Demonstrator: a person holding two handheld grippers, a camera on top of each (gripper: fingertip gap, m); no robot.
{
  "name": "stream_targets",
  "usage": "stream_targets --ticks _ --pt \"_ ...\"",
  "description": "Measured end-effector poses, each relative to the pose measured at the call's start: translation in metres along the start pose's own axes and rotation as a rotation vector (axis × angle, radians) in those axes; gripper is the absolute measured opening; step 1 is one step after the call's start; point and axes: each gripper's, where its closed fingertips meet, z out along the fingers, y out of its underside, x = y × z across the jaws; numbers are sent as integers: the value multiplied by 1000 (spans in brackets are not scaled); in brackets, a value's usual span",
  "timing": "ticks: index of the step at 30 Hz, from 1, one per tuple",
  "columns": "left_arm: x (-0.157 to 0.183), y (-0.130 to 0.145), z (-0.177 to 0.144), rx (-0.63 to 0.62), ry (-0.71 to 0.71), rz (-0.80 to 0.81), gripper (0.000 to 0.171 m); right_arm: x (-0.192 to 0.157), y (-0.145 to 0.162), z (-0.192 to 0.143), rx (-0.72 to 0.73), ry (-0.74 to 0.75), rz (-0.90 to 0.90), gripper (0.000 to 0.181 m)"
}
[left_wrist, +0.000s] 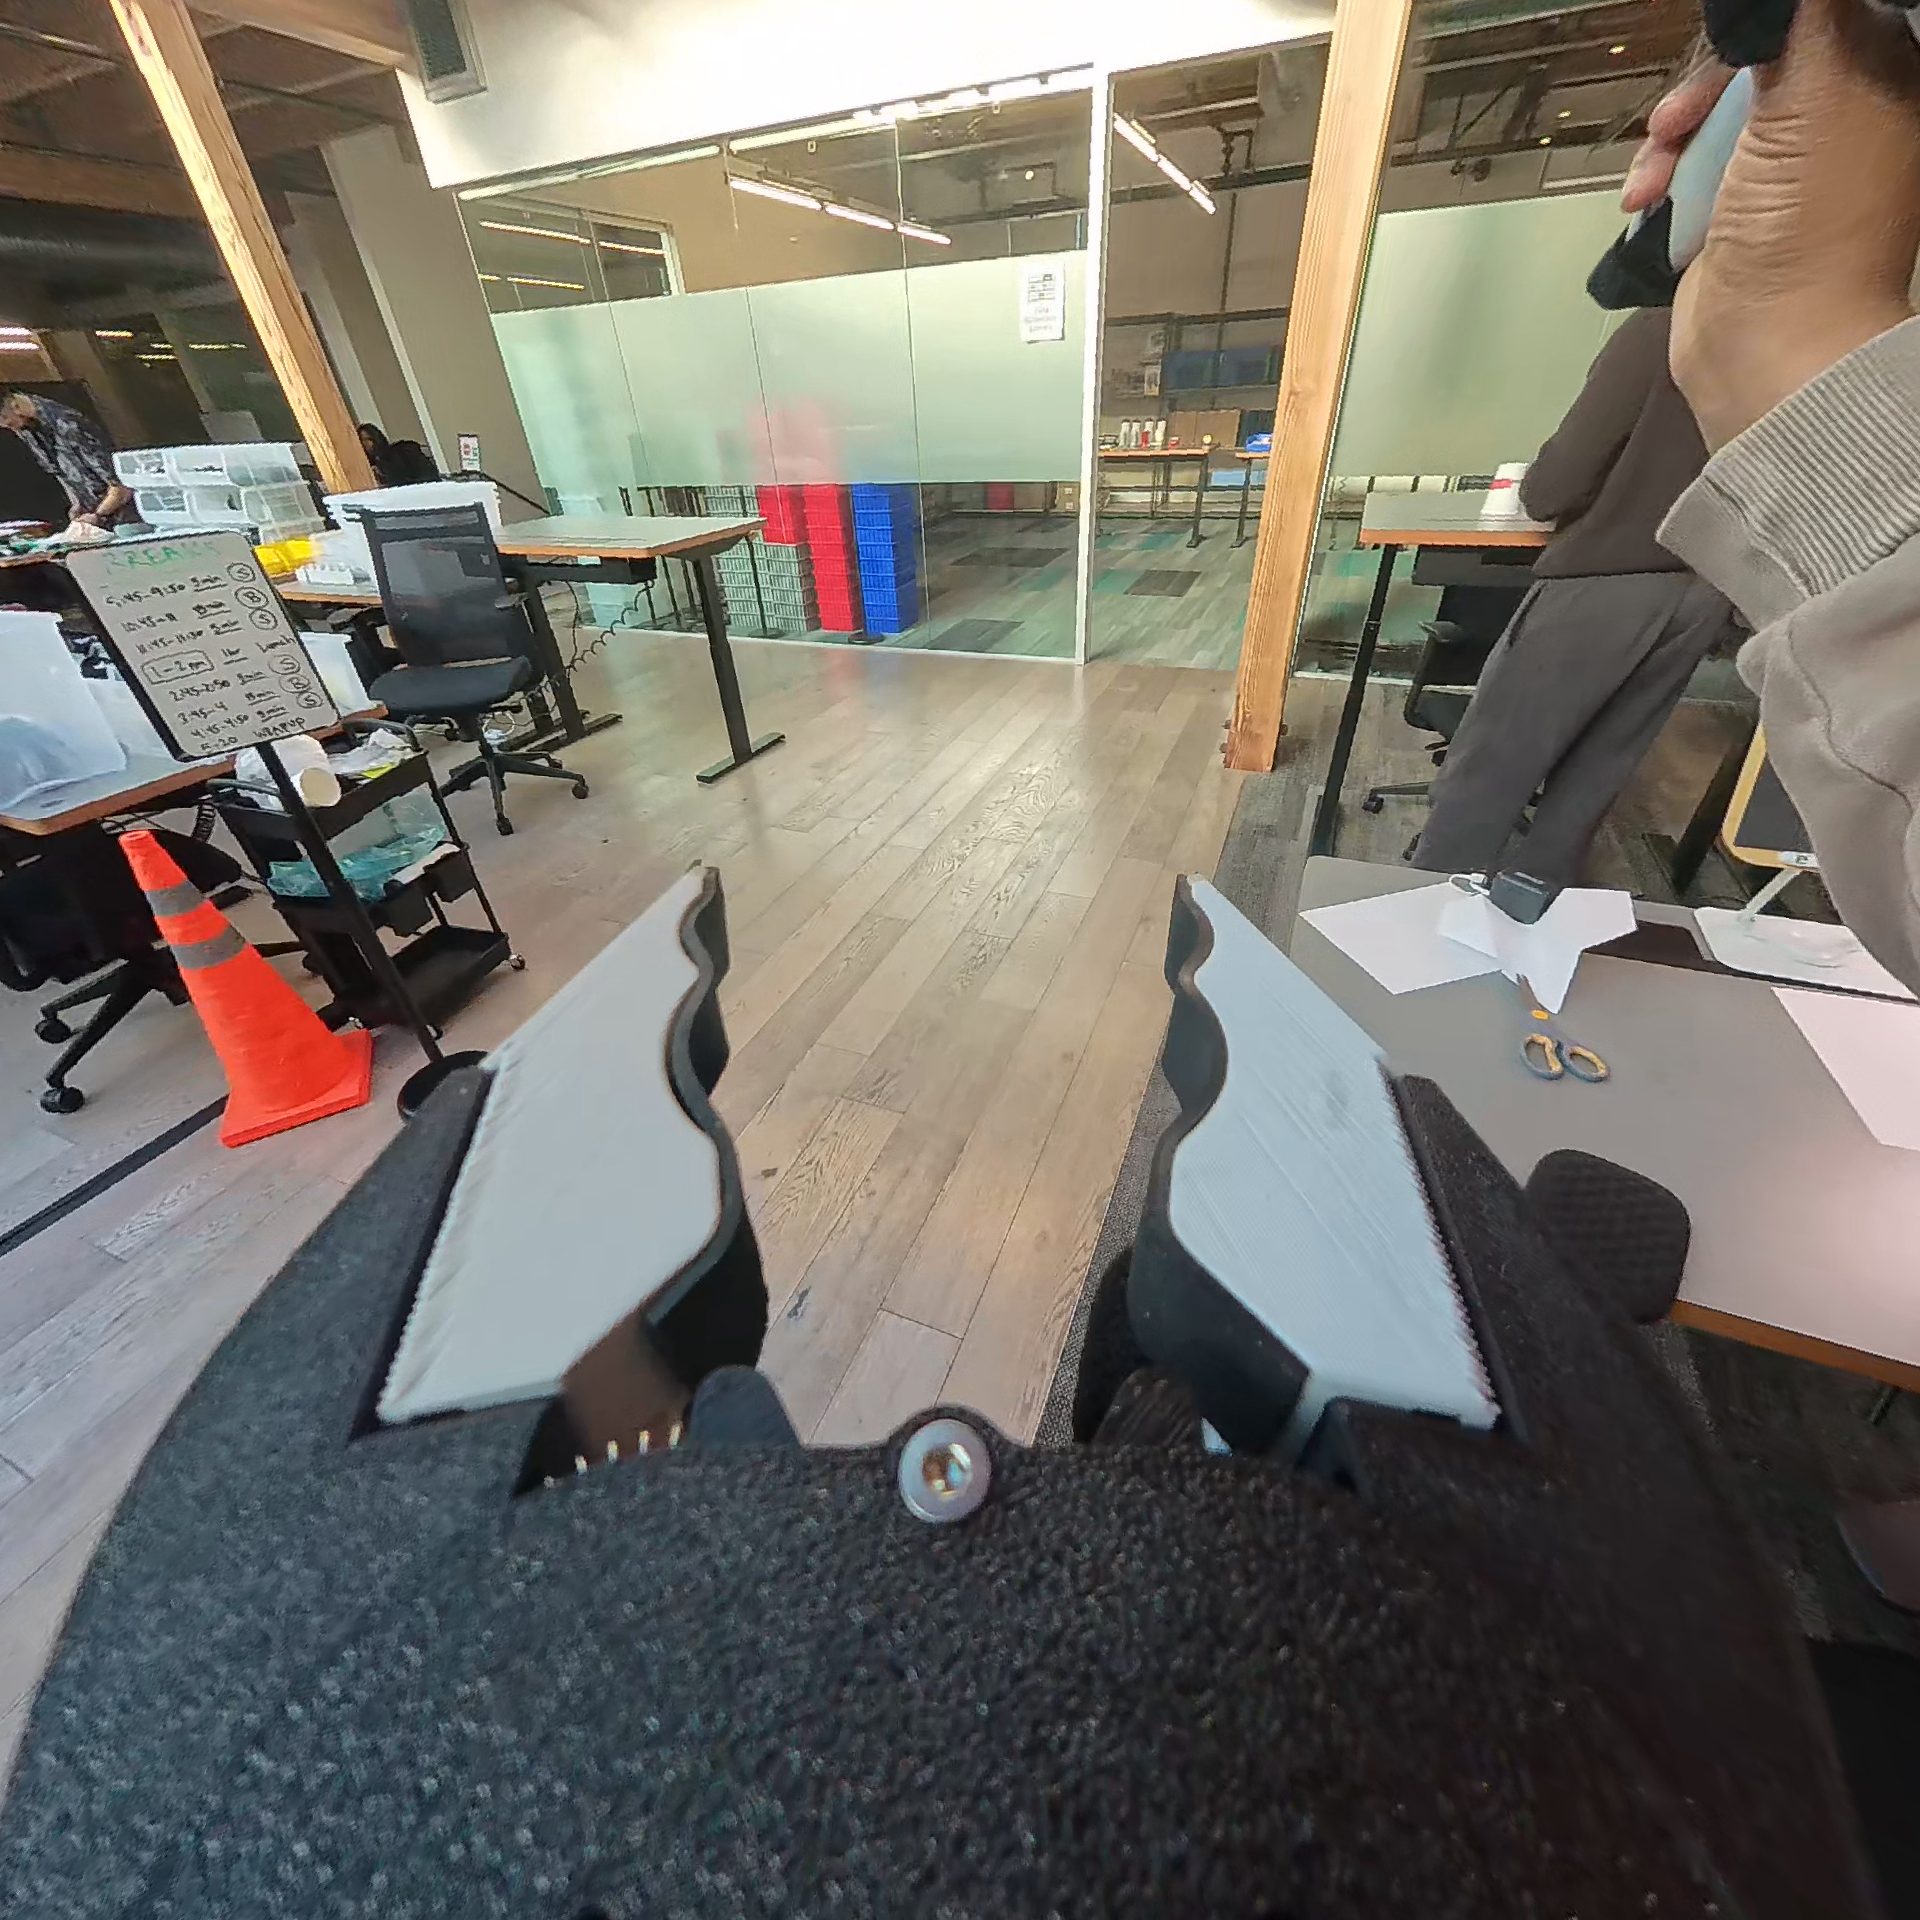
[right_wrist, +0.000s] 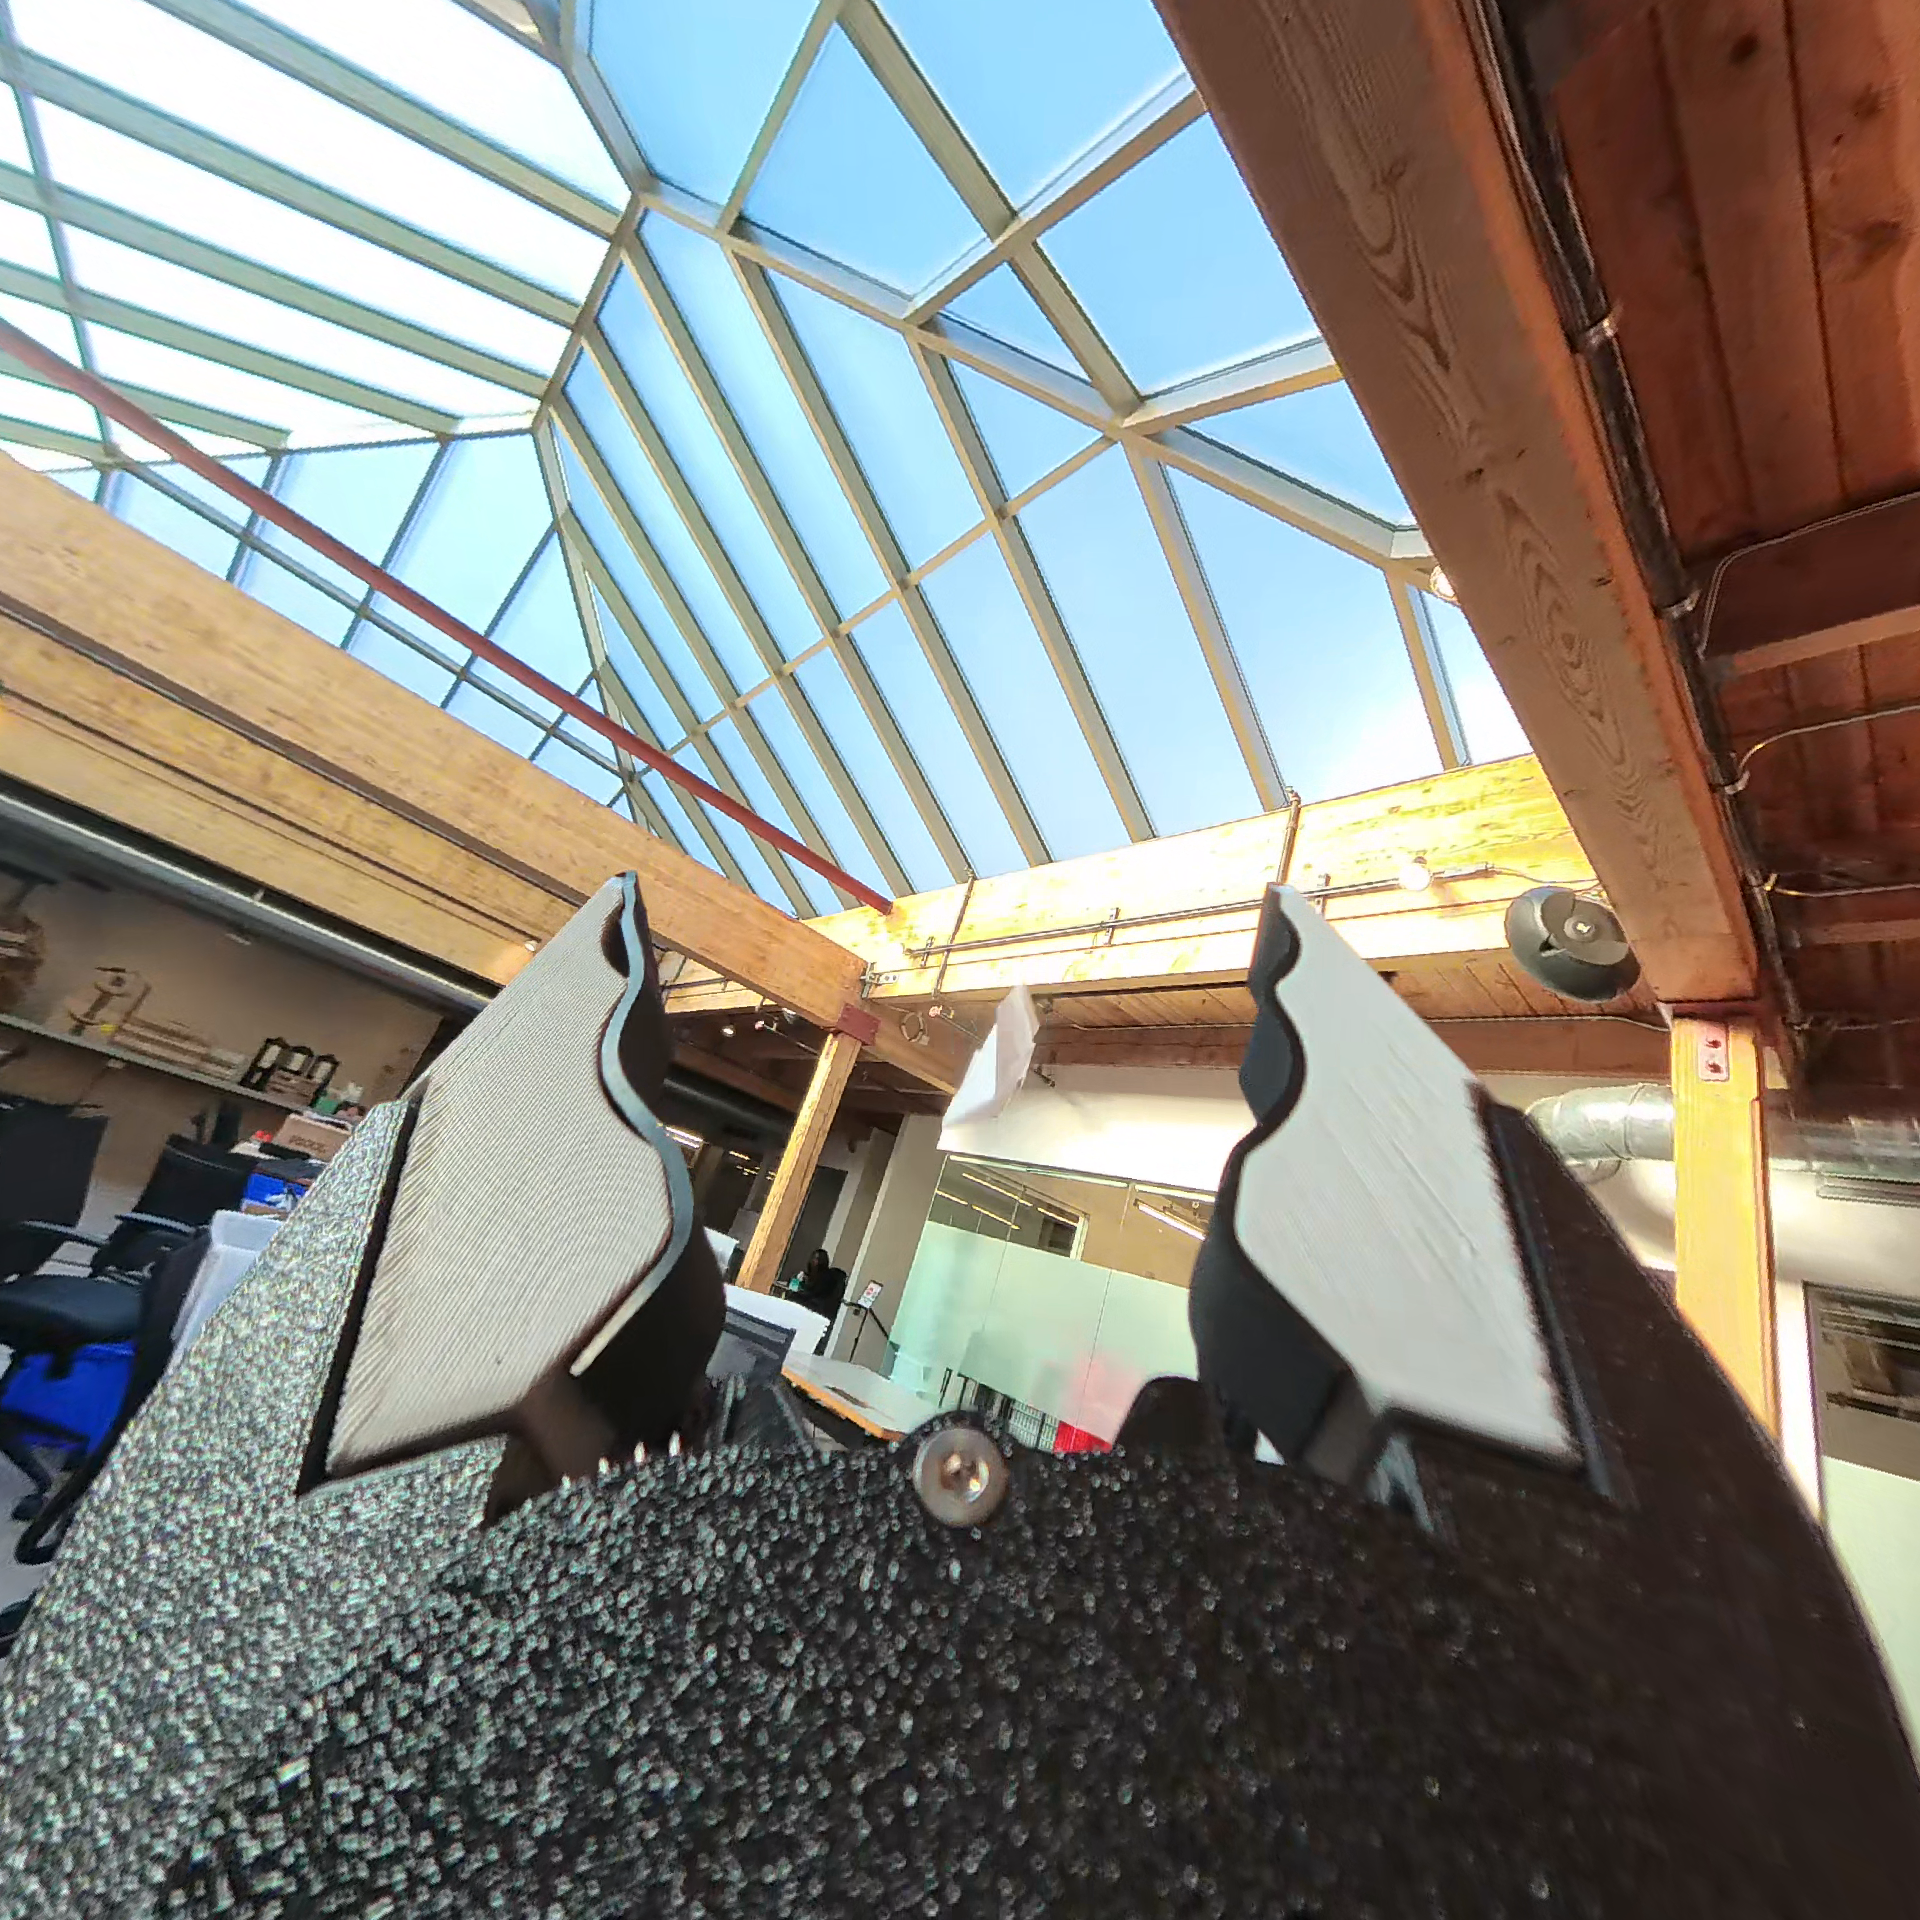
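Our left tool (left_wrist: 943, 904) is spread wide with nothing between its jaws, held in the air over the plank floor (left_wrist: 935, 831) just left of a grey desk (left_wrist: 1714, 1174). Our right tool (right_wrist: 951, 904) is spread just as wide, also holding nothing, and tilted up toward the skylight (right_wrist: 831, 416) and the wooden beams (right_wrist: 1455, 436); a small white sheet (right_wrist: 997, 1055) hangs in the air beyond its tips, well apart from them. Neither tool touches anything, so we judge that no grip is in hand at this moment. Nearest the left tool, on the desk, lie scissors (left_wrist: 1558, 1044) with grey handles, touching the tip of a folded white paper (left_wrist: 1538, 930), on which a small dark object (left_wrist: 1527, 894) stands; flat white sheets (left_wrist: 1397, 940) lie beside it. A hand (left_wrist: 1787, 208) in a beige sleeve shows at the upper right of the left wrist view, gripping a pale handle. Farther off we see an orange cone (left_wrist: 244, 997), a black cart (left_wrist: 384, 862), an office chair (left_wrist: 457, 644) and a person (left_wrist: 1579, 623) standing by another desk.
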Motion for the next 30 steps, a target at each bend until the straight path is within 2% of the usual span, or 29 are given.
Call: stream_targets --ticks 8,13,18,23,27,30 --pt "2 1 10 -12 -1 7 84 10 9 -13 -44 10 -18 109" --pt "9 12 17 -64 29 6 86 32 29 -49 -181 101 -44 110" --pt "33 34 25 -167 143 15 87 71 50 -103 -388 231 -67 115" --pt "61 62 32 -288 260 31 87 106 58 -167 -573 311 -61 120" --pt "79 82 39 -358 310 52 87 121 66 -223 -734 344 -42 121" --pt "90 96 41 -395 340 63 88 119 75 -273 -875 347 -17 122"
